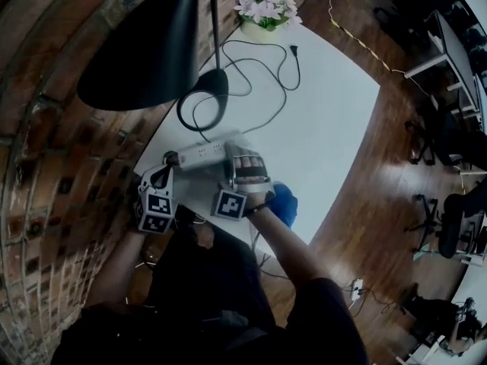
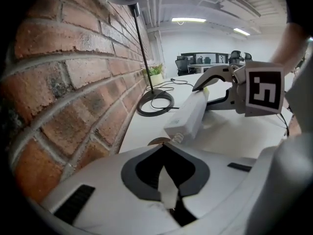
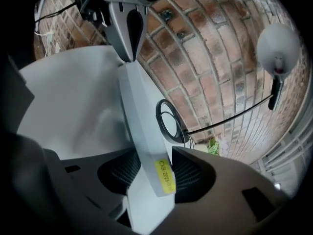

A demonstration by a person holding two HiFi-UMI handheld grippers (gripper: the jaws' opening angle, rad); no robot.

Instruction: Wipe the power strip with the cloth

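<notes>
I am holding the strip point(image 3: 142, 121) tilted above the table point(image 1: 327, 128) with the right gripper point(image 3: 154, 173), its jaws clamping one end. The left gripper point(image 2: 164, 148) is sitting at the strip's cord end, jaws together; I cannot tell whether they are pinching anything. The cloth point(image 1: 284, 204) is lying on the table beside my right wrist.

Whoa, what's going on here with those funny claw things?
A person is holding a gripper in each hand over a white table. The right gripper clasps one end of the power strip; the left gripper, shut, is at its cord end. The blue cloth sits beside the right wrist, unused, so no wiping is happening.
</notes>
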